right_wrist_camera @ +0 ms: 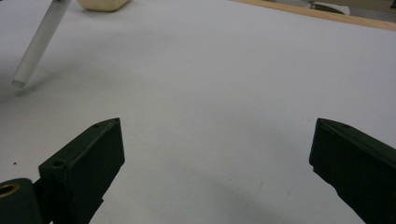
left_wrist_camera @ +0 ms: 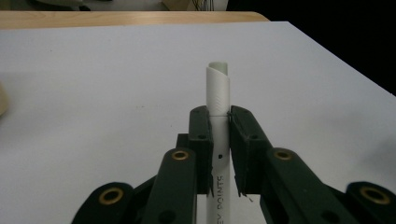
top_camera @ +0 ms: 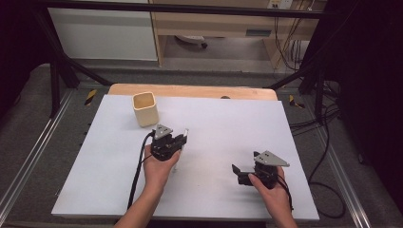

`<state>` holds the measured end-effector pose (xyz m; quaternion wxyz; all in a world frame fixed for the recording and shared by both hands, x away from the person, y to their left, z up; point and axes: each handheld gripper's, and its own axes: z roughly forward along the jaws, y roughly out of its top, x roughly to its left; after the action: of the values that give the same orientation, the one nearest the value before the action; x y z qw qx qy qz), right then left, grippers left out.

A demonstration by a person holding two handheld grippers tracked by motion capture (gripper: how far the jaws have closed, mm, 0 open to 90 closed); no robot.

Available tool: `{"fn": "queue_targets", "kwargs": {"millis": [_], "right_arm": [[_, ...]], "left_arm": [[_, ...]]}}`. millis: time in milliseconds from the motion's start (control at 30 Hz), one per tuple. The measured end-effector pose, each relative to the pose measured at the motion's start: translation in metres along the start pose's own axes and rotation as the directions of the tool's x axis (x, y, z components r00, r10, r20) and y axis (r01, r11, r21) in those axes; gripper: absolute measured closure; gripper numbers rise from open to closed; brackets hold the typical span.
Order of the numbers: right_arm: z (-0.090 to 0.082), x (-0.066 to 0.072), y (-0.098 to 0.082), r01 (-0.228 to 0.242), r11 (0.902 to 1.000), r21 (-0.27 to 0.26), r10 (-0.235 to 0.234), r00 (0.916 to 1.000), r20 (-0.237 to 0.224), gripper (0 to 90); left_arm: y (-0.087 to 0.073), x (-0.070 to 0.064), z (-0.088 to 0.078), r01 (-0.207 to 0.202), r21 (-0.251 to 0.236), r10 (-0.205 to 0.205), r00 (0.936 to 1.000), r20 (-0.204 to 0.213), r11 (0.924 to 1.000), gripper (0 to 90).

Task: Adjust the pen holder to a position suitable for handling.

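A cream cup stands at the white mat's far left. Beside it, the left gripper clamps a white pen mid-barrel above the mat; its print reads "…EY POINTS". The right gripper rests with jaws spread wide, holding nothing.

Brightness: the white sheet-covered worktop is evenly and softly lit from above; the surroundings in the high view fall into deep dark at the left and right edges.
Shadows: faint and diffuse; a soft grey shadow lies under the translucent white plastic tube in the right gripper view.
Glare: no hard highlights; the sheet looks slightly bluish-grey.
Sharpness: all three pictures are soft and low in detail; in the left gripper view the print on the tube is readable only near the bottom edge.
Near objects: the black jaws look dark, with little surface detail.
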<state>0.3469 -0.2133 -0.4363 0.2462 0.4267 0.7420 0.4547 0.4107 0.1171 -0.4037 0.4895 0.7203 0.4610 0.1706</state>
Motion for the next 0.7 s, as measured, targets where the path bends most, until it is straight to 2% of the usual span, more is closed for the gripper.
{"fn": "queue_targets", "kwargs": {"millis": [233, 700], "right_arm": [[0.000, 0.000, 0.000, 0.000, 1.0000, 0.000, 0.000, 1.0000, 0.000, 3.8], [-0.001, -0.001, 0.000, 0.000, 1.0000, -0.002, 0.000, 1.0000, 0.001, 3.7]], "left_arm": [[0.006, 0.002, -0.004, 0.004, -0.020, -0.004, 1.0000, -0.003, 0.9998, 79.6], [0.029, 0.010, -0.017, -0.029, -0.055, 0.027, 0.9993, -0.025, 0.9981, 79.6]]}}
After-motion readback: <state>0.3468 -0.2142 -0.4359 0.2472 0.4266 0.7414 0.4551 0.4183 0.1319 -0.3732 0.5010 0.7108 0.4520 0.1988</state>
